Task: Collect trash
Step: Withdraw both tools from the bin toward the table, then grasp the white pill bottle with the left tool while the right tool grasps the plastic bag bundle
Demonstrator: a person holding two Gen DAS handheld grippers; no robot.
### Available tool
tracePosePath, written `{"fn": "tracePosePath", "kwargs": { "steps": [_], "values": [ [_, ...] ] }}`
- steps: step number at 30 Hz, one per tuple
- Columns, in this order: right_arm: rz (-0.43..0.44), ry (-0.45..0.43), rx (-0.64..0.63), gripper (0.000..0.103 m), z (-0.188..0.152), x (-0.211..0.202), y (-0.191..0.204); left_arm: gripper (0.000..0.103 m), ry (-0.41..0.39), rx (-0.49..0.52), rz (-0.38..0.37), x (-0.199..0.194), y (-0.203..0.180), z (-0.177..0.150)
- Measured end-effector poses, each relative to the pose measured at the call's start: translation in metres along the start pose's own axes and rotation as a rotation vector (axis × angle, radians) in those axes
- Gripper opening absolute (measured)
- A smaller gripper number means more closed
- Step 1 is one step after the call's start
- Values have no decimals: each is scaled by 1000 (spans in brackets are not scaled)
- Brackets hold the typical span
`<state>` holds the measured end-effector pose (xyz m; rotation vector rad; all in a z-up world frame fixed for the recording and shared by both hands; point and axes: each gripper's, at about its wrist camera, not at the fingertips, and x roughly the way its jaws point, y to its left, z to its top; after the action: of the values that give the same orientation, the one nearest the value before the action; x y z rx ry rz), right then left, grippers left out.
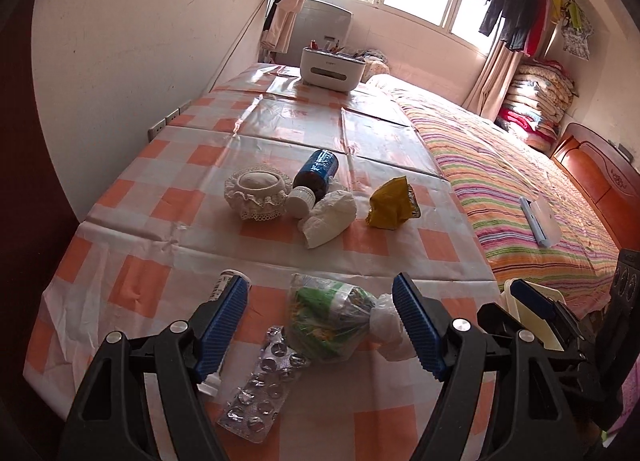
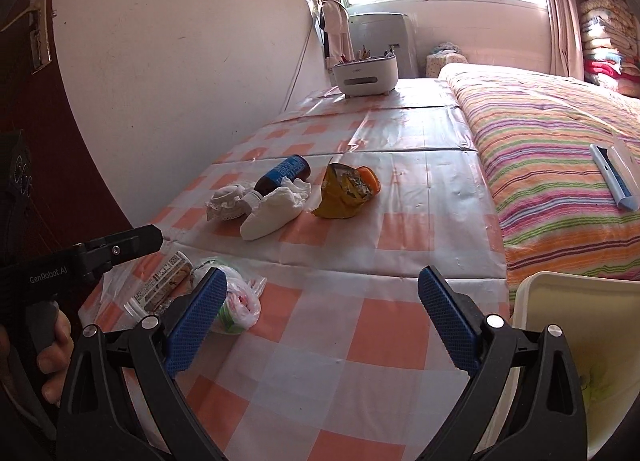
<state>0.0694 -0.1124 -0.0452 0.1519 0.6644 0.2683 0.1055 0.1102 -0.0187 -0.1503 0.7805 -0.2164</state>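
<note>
Orange-and-white checked cloth covers the counter [image 1: 280, 129], pushed against a striped bed [image 1: 520, 189] under a bright window.

Counting the litter: seven pieces, in two groups. Far group, four: one brown bottle [image 1: 316, 173] with a blue label lying on its side, one crumpled white tissue [image 1: 330, 217] touching its cap, one lace-trimmed cloth piece [image 1: 256, 193] just left of it, and one crushed yellow wrapper [image 1: 392, 203] set apart to the right. Near group, three: one knotted clear bag [image 1: 332, 321] with green packaging inside, one silver blister strip [image 1: 264, 389] with emptied pockets, and one small labelled tube [image 1: 224, 285], mostly hidden behind a blue pad.

Left claw [image 1: 322, 325] is spread wide, straddling the bag, pads either side, not pinching it. Right claw [image 2: 322, 321] is equally wide apart over bare cloth, holding nothing.

One cream bin [image 2: 576, 341] sits at the counter's near right corner, cut off by the frame; its contents are hard to make out. A hand [image 2: 56, 349] shows at the left edge, partly cropped.
</note>
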Motion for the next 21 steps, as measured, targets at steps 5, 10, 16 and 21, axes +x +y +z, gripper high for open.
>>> {"fn": "tracePosePath", "kwargs": {
  "steps": [5,10,16,21],
  "values": [
    [39,53,-65,95,-1,20,26,73,64,-77,35,9,40,-4],
    [82,96,-102,95,0,39,45,73,109,-109,68,15,59,-8],
    [99,162,-134,95,2,64,60,73,159,-124,91,26,72,-13],
    [124,262,-105,87,-3,89,58,73,194,-143,88,35,79,-17]
  ]
}}
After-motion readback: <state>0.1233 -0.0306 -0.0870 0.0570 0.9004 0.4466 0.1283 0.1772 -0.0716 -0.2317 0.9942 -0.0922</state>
